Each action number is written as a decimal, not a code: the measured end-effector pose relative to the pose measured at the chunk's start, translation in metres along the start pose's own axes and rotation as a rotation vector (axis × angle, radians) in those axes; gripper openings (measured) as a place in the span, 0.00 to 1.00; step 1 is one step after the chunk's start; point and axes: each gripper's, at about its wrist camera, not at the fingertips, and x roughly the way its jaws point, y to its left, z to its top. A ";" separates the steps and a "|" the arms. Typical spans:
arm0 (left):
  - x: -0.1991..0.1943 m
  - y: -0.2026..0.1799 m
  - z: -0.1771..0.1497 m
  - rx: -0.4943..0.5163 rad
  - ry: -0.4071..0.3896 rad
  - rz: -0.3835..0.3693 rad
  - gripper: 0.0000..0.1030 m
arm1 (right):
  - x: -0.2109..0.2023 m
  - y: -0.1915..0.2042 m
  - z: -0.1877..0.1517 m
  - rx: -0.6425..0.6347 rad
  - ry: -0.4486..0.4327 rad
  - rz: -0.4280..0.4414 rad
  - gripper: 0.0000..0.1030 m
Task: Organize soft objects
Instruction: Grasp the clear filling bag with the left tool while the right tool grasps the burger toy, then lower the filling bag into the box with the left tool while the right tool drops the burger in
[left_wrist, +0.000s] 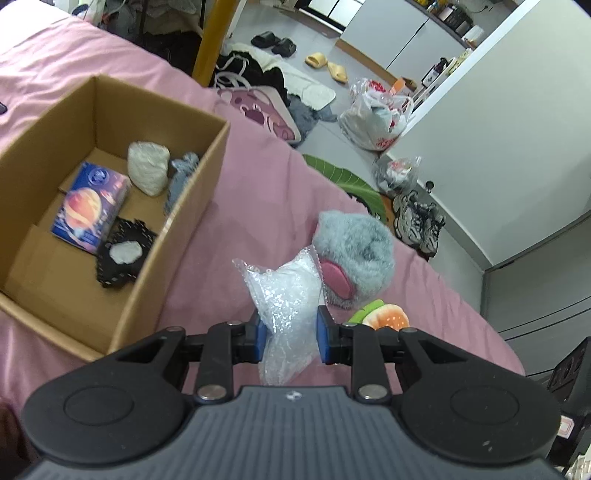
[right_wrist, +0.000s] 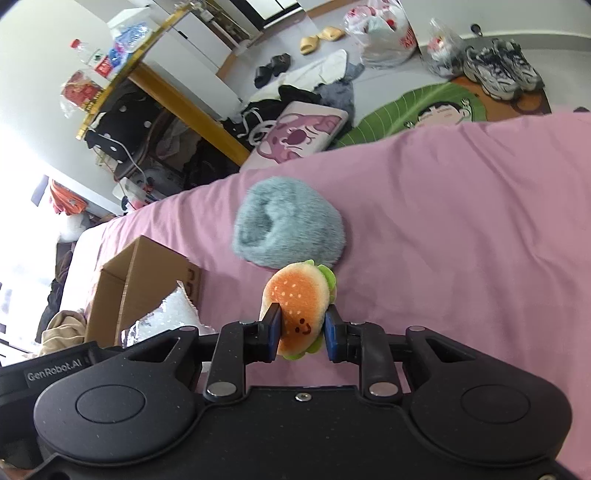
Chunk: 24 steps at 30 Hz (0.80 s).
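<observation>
Left gripper (left_wrist: 290, 338) is clamped on a clear bubble-wrap bag (left_wrist: 286, 295), held up over the pink bedsheet (left_wrist: 240, 206), just right of the cardboard box (left_wrist: 177, 206). Box is open w/ a planet-print packet (left_wrist: 88, 206), white bundle (left_wrist: 147, 168), grey cloth (left_wrist: 181, 177) & black piece (left_wrist: 123, 251) inside. Right gripper (right_wrist: 301, 330) is squeezing a plush burger (right_wrist: 299, 301), its pads on both sides. Fluffy grey slipper (right_wrist: 288, 227) lies on the sheet just beyond the burger, touching it.

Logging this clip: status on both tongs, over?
Left tongs shut on bubble wrap bag. Right tongs shut on burger plush. Cardboard box open; path clear.
</observation>
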 end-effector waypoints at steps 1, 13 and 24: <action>-0.005 0.000 0.001 0.001 -0.008 -0.001 0.25 | -0.001 0.002 0.001 -0.003 -0.004 0.005 0.23; -0.058 0.023 0.014 -0.019 -0.096 0.010 0.25 | -0.027 0.029 -0.006 -0.038 -0.067 0.038 0.23; -0.099 0.058 0.027 -0.062 -0.164 0.035 0.25 | -0.047 0.047 -0.010 -0.065 -0.131 0.064 0.23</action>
